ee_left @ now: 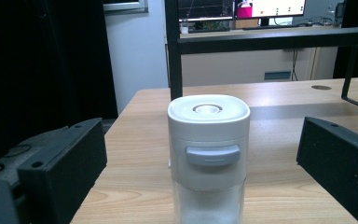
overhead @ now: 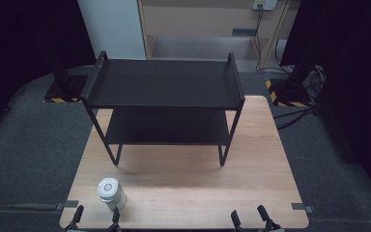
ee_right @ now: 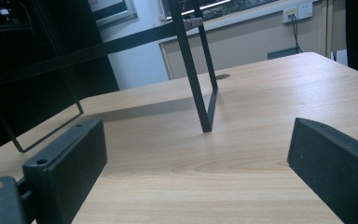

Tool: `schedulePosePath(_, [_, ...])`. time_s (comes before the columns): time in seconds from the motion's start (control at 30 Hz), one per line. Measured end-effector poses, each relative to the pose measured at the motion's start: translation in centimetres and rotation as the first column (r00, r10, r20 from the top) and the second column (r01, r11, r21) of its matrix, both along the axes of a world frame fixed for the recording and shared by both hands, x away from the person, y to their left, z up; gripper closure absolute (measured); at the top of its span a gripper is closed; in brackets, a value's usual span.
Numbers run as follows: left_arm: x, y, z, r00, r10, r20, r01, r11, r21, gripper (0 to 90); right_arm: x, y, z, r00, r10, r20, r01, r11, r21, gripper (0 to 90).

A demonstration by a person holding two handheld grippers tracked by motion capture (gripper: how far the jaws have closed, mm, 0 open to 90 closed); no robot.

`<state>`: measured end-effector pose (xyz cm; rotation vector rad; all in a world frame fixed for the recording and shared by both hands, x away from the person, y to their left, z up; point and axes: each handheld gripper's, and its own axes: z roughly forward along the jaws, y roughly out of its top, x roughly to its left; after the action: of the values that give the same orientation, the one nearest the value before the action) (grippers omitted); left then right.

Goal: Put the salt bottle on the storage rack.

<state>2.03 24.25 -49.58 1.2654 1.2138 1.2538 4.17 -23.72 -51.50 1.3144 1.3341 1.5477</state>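
left gripper (overhead: 95,216): jaws sitting wide apart around the white canister (overhead: 111,193) (not touching), near the table's (overhead: 251,159) front-left corner
right gripper (overhead: 251,217): hanging open too

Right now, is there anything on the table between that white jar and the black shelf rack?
No. In the high view, only bare wood of the table lies between the white jar and the black shelf rack.
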Motion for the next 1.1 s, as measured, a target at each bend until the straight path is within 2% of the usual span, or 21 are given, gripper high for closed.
schedulePosePath(0.27, [0.15, 0.05, 0.11, 1.0, 0.001, -0.004, -0.001, 0.9999, -0.014, 0.2, -0.08, -0.19, -0.02, 1.0, -0.003, 0.0, 0.003, 1.0, 0.003, 4.6])
schedulePosePath(1.1, [0.62, -0.67, 0.09, 0.9999, 0.0, -0.016, 0.0, 0.9998, -0.018, 0.1, 0.14, -0.47, -0.34, 1.0, -0.002, -0.002, 0.002, 1.0, 0.006, 4.4])
